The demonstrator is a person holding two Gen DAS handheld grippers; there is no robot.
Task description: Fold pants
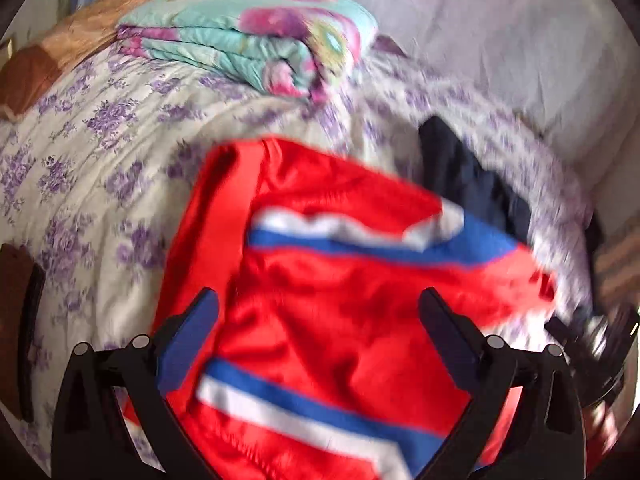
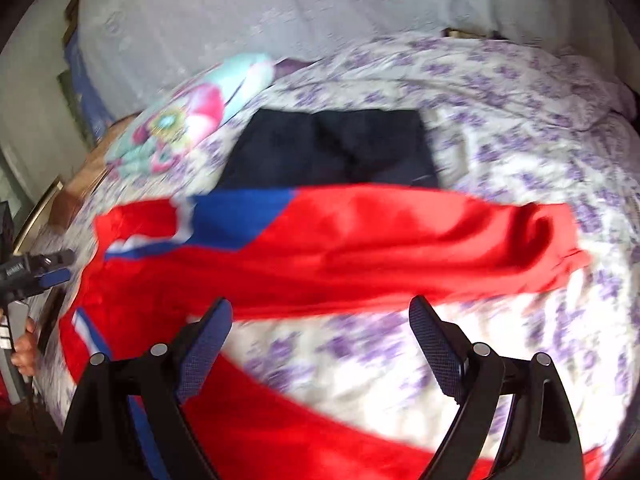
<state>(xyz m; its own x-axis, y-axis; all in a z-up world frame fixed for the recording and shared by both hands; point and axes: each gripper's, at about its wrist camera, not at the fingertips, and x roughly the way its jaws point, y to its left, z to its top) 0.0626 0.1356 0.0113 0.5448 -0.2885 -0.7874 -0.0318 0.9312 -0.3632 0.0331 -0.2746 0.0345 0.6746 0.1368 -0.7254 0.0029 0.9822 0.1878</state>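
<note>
Red pants [image 2: 320, 240] lie spread on the bed [image 2: 520, 120], legs apart. Left gripper [image 1: 318, 320] and right gripper [image 2: 320, 328] both gape wide, empty. I'd pinch waistband and cuff evenly before folding over.

We see a folded floral quilt [image 1: 256, 44] on the purple-flowered bedspread [image 1: 92, 152], dark folded garment [image 2: 336, 148] nearby.

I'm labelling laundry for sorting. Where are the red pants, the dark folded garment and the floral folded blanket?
red pants [image 2: 360, 240], right wrist view, on the upper leg.
dark folded garment [image 2: 336, 148], right wrist view, its middle.
floral folded blanket [image 1: 248, 36], left wrist view, top face.
</note>
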